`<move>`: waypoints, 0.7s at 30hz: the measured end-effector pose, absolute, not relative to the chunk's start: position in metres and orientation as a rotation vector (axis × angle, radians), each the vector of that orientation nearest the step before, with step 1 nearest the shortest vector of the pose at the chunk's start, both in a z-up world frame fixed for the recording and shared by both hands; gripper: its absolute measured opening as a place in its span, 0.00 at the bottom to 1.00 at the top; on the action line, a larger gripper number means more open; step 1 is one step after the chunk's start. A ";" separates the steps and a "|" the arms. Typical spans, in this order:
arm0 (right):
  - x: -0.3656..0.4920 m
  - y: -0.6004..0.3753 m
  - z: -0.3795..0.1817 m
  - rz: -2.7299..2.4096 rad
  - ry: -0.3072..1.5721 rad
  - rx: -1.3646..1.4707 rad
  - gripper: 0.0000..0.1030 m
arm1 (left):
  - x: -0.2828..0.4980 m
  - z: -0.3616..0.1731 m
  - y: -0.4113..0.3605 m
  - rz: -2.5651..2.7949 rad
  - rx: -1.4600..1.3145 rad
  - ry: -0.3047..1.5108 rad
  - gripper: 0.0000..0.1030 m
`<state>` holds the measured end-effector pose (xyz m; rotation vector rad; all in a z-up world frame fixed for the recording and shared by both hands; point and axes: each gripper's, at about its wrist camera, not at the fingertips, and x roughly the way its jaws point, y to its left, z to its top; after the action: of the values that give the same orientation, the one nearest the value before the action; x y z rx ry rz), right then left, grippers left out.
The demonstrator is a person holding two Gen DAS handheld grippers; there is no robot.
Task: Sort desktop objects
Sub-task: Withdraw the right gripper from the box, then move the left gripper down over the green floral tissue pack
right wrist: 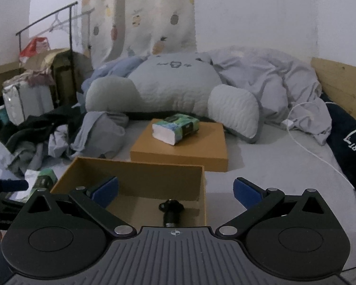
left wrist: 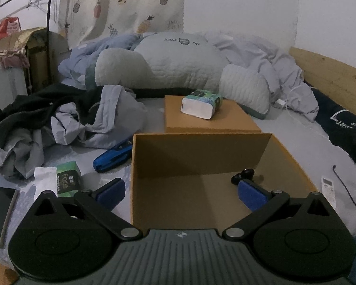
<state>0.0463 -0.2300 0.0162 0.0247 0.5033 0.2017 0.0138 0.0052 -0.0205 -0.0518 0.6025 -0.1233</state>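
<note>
Left gripper (left wrist: pixel 180 191): jaws wide, empty, over the open box (left wrist: pixel 140 178).
Right gripper (right wrist: pixel 175 191): wide, empty.
Box: held a small black object (right wrist: pixel 170 210).

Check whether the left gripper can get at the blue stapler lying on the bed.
Probably yes: the blue stapler lies uncovered beside the open brown cardboard box, ahead-left of the open left gripper.

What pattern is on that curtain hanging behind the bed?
Pineapples, in yellow, pink and dark tones on a pale cloth: the curtain shows sharpest in the left wrist view.
</note>
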 end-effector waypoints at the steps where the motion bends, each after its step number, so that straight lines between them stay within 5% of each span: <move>1: 0.047 -0.232 0.018 0.202 0.505 0.034 1.00 | 0.015 -0.018 0.005 -0.123 -0.050 0.602 1.00; 21: 0.095 -0.257 0.139 0.290 0.425 0.163 1.00 | 0.098 0.124 -0.021 -0.206 -0.012 0.447 1.00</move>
<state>0.0948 -0.2573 0.1385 0.1627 0.4247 0.2901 0.0981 -0.0206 0.1244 -0.0116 0.4472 -0.2059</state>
